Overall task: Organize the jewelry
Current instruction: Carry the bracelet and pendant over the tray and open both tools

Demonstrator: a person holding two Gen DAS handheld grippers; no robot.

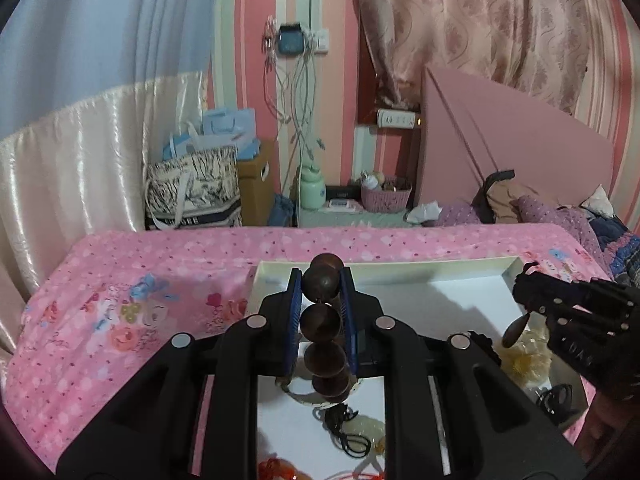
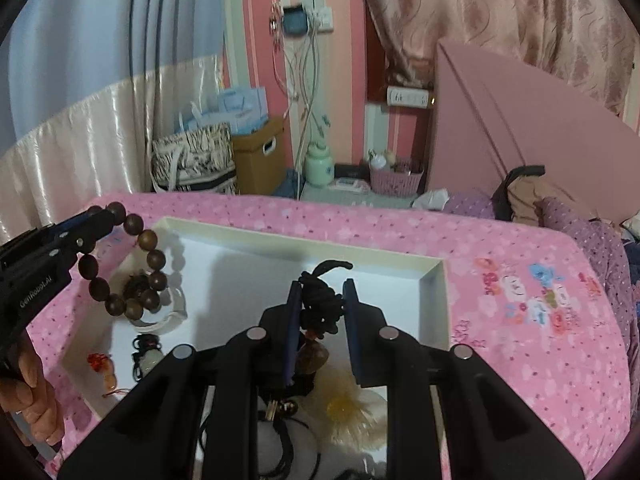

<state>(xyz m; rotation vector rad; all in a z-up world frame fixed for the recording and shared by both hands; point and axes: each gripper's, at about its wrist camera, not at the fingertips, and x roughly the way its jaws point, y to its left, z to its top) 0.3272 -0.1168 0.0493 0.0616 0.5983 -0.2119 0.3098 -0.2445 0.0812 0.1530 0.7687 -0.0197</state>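
While the left wrist view shows the left gripper fingers clamped on a dark brown wooden bead bracelet over the shallow white cardboard tray, the right wrist view shows the right gripper fingers pinching a black knotted cord pendant above it, so sorting looks barely underway, most jewelry loose inside.

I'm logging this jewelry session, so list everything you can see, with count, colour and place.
bead bracelet: one, dark brown, hanging from the left gripper over the tray
knotted cord pendant: one, black with amber stone, in the right gripper
tray: one, white, on the pink bedspread
bangle: one, pale, tray's left
red charm: one, tray's near left
yellow flower piece: one, tray's near side
left gripper: black, shut on the bracelet
right gripper: black, shut on the pendant
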